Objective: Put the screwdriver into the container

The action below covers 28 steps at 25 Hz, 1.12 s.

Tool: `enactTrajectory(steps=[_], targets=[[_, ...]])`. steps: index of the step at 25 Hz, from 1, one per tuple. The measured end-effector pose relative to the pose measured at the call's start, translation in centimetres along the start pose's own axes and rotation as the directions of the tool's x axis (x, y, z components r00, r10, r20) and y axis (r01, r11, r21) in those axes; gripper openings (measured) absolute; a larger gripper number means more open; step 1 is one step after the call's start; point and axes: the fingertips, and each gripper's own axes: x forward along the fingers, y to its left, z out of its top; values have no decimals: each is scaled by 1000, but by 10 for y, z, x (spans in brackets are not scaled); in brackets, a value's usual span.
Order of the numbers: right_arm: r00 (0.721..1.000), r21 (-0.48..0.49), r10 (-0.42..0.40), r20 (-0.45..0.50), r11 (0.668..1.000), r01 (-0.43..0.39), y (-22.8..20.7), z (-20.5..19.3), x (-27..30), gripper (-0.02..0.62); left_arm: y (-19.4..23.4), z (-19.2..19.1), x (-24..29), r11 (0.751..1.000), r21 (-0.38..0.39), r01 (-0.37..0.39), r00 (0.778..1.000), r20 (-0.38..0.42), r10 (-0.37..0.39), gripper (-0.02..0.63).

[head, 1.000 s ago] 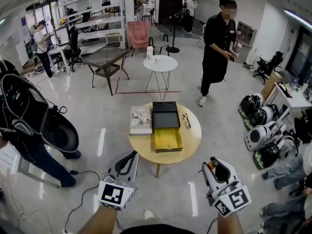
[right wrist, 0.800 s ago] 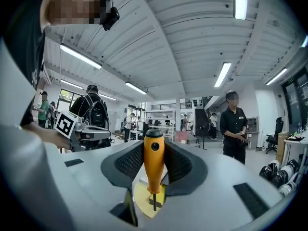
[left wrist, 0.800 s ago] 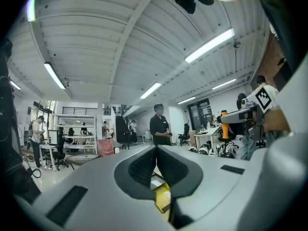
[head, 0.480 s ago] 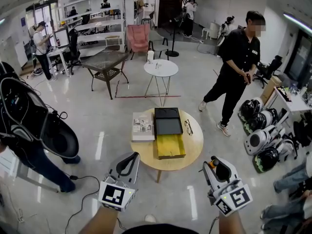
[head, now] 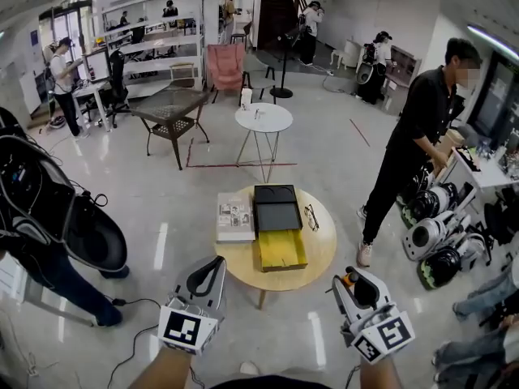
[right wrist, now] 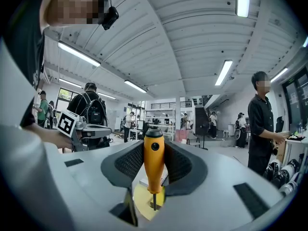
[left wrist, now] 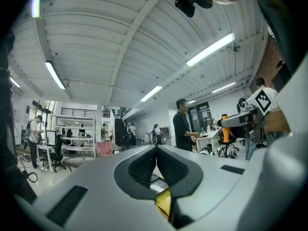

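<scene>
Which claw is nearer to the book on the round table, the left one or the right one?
Left. The left claw hovers before the table on the book's side; the right claw hovers off the opposite side.

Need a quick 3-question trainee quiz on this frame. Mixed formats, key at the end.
1. Multiple choice: the right gripper is closed on: A) a wrench B) an orange screwdriver C) a cup
2. True or false: the left gripper has its jaws together with nothing between them.
3. Short answer: in the head view, what lies at the left edge of the round table?
Key: 1 B; 2 true; 3 the book.
</scene>
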Motion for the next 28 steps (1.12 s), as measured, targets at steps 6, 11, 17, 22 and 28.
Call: enactTrajectory(steps=[6, 11, 17, 22, 28], targets=[[1000, 3, -18, 7, 1000, 18, -4, 1, -6, 137, -5, -7, 6, 1000, 3, 23, 1000, -22, -23, 18], [1000, 41, -23, 7, 999, 23, -23, -5, -16, 137, -20, -4, 18, 999, 16, 30, 999, -45, -29, 18], [1000, 59, 1, 18, 998, -2, -41, -11, -1, 137, -21, -13, 34, 1000, 19, 8, 997, -76, -7, 18], [1000, 68, 18, 21, 998, -20, -73, -11, 6, 137, -31, -12, 62, 1000, 27, -5, 996, -85, 7, 18], [999, 75, 36, 15, 996, -37, -104, -12, 17, 137, -40, -14, 90, 1000, 23, -14, 995, -101, 16, 18]])
